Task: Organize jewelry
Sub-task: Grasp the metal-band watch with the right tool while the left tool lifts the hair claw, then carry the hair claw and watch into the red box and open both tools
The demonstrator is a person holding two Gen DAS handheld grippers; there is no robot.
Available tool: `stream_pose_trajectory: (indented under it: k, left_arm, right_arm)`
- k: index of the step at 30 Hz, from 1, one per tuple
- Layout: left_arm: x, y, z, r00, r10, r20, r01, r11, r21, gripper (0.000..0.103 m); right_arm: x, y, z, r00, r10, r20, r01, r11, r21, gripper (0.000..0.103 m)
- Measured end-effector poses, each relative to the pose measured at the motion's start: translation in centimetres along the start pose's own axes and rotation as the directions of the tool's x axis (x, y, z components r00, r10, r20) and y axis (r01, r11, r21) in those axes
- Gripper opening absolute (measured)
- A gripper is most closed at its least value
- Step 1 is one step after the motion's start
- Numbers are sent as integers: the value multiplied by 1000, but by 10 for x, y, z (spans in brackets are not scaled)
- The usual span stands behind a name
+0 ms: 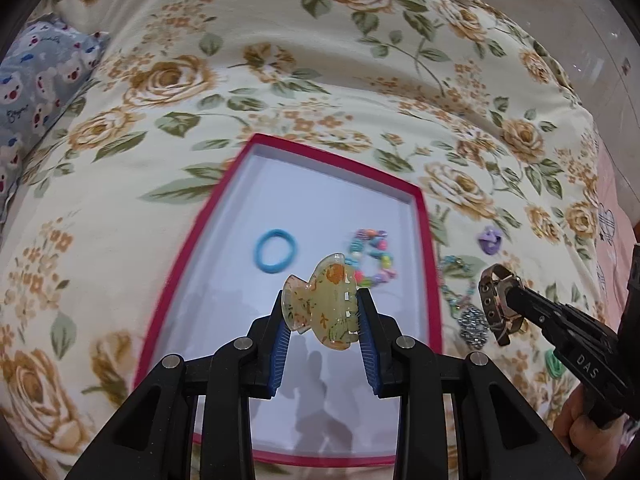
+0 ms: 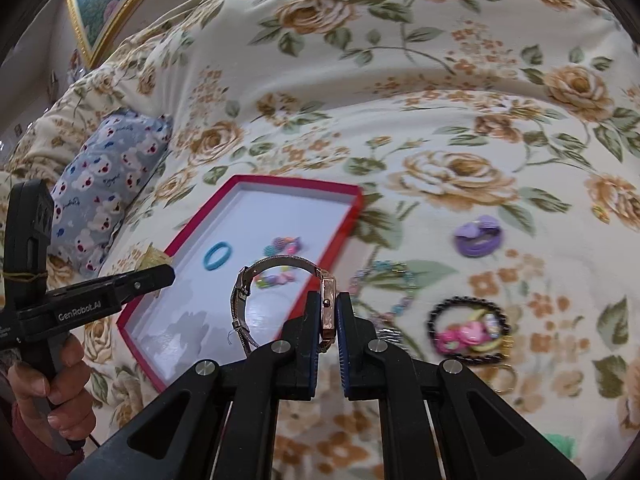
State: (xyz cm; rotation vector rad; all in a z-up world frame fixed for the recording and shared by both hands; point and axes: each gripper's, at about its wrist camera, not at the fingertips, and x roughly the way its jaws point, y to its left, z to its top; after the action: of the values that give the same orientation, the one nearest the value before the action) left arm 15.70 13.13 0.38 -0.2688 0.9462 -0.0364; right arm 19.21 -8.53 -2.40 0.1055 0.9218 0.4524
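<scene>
I am mid-carry with both hands loaded, bringing two pieces to the shallow red-rimmed box with the pale lining (image 1: 427,216) on the flowered quilt (image 1: 280,20). My left gripper (image 1: 322,307) is clenched on a translucent yellow-green floral hair claw clip (image 1: 320,304), which hangs over the box's near half. My right gripper (image 2: 329,312) is closed tight on the case of a rose-gold wristwatch with a metal mesh band (image 2: 280,300), held just off the box's right edge, at about three o'clock from it in the left wrist view.

Already inside the box lie a light blue elastic hair tie (image 1: 276,250) and a multicoloured beaded bracelet (image 1: 372,254) beside it. Still out on the quilt are a purple hair tie (image 2: 478,236), a black beaded ring with pink ornaments (image 2: 468,330) and a pastel bead necklace (image 2: 384,280).

I judge the next move is to lower the clip onto bare lining, clear of the blue tie, and release; then swing the watch over the rim.

Legible writing: "DAS" on the right gripper's body, "GenRobot.AI" on the left one's.
</scene>
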Motion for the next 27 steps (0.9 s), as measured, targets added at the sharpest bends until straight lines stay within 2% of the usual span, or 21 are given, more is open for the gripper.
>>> stream_pose_trajectory:
  k: [7, 13, 20, 27]
  left_arm:
    - [7, 10, 3, 999, 36, -2, -36, 999, -8, 30]
    - [29, 17, 11, 997, 71, -35, -70, 997, 13, 30]
    - [58, 20, 24, 989, 133, -59, -130, 990, 48, 30]
    - [83, 19, 25, 983, 167, -78, -160, 984, 84, 31]
  right_arm:
    - [18, 23, 4, 999, 32, -21, -33, 998, -48, 7]
    - [40, 38, 10, 997, 51, -50, -55, 994, -89, 7]
    - [74, 41, 11, 994, 28, -106, -41, 991, -124, 7]
    - [91, 44, 7, 989, 4, -148, -28, 987, -157, 7]
